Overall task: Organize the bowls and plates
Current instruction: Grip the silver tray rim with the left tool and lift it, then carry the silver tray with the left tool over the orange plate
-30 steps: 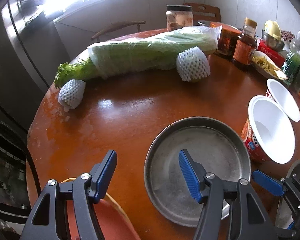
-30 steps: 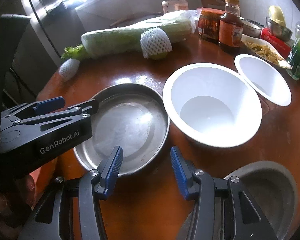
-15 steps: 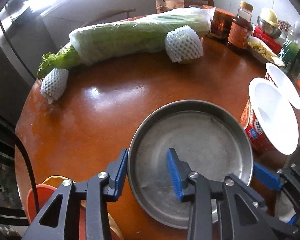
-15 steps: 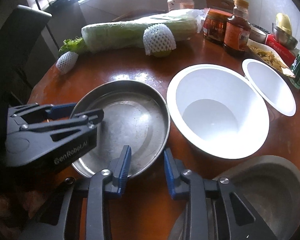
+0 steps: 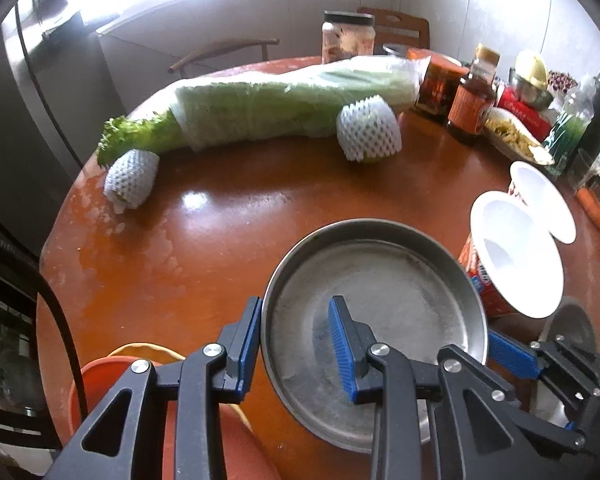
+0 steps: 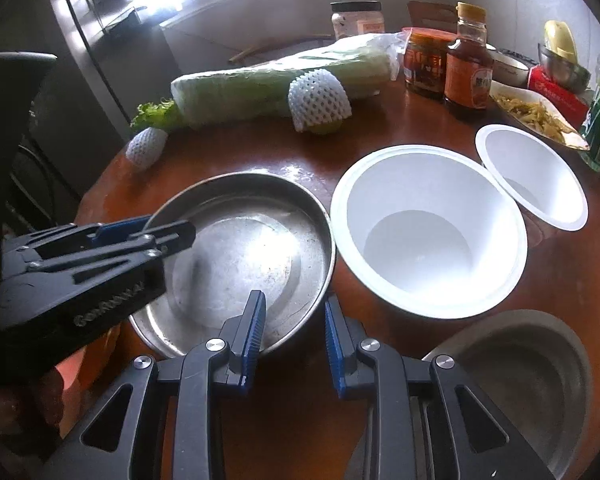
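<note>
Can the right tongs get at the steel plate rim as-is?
Probably yes: the right tongs are open and already straddle the steel plate rim, one finger inside, one outside. Nothing blocks them.

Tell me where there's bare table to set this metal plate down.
The widest bare patch of table lies between the wrapped cabbage, the netted fruit and the metal plate. The right side is crowded: two white bowls, a grey bowl, jars and bottles. Both tools straddle the plate's rim.

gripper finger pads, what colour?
Blue, ribbed, on black frames. Clearest in the right wrist view: right gripper pads straddling the metal plate rim.
</note>
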Demonstrator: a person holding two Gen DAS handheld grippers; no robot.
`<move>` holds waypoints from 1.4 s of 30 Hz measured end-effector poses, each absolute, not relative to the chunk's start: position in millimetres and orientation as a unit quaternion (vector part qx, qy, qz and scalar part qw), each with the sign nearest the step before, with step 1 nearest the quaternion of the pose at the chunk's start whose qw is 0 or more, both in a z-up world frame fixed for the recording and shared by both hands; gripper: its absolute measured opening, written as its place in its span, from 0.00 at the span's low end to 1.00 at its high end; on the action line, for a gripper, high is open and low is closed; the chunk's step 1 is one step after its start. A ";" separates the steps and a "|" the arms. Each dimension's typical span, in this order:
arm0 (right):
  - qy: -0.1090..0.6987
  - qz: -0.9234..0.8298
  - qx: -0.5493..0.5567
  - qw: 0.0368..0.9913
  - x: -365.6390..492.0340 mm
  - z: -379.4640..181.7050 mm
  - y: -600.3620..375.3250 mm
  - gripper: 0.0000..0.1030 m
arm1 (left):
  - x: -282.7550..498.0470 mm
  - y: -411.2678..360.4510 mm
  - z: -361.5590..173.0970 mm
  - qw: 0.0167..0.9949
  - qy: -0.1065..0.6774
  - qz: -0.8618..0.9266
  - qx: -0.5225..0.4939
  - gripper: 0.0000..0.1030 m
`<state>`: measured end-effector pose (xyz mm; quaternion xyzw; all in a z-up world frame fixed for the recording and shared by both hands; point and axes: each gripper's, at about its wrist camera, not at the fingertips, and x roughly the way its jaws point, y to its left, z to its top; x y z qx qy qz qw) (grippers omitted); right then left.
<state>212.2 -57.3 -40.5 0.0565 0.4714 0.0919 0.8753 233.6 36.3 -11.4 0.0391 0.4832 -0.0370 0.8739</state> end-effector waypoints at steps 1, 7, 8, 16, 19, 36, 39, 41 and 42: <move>0.469 0.094 0.059 0.876 211.3 -39.2 -57.4 0.29 | 231.6 36.7 -8.3 0.876 0.479 -0.036 0.040 0.33; 0.449 0.105 0.064 0.885 204.4 -27.4 -55.3 0.29 | 221.4 44.2 6.4 0.883 0.467 -0.033 0.033 0.33; 0.446 0.107 0.065 0.886 203.4 -25.6 -55.1 0.29 | 219.2 44.2 8.3 0.885 0.464 -0.033 0.032 0.33; 0.427 0.117 0.059 0.895 194.0 -10.3 -50.7 0.29 | 200.6 51.8 26.5 0.894 0.445 -0.035 0.026 0.33; 0.420 0.122 0.055 0.898 189.9 -4.5 -47.1 0.29 | 193.0 55.5 33.6 0.898 0.438 -0.032 0.025 0.33; 0.386 0.153 0.026 0.909 169.0 21.8 -12.7 0.29 | 156.8 92.3 58.5 0.915 0.404 -0.005 0.008 0.33; 0.380 0.163 0.016 0.910 167.3 25.8 -0.5 0.29 | 150.8 105.7 60.1 0.917 0.399 0.007 0.002 0.33; 0.377 0.170 0.007 0.910 166.8 28.0 9.3 0.29 | 147.3 117.2 59.8 0.917 0.398 0.016 -0.003 0.33; 0.375 0.174 0.005 0.910 166.8 28.9 14.4 0.29 | 145.3 122.8 59.5 0.917 0.398 0.020 -0.006 0.33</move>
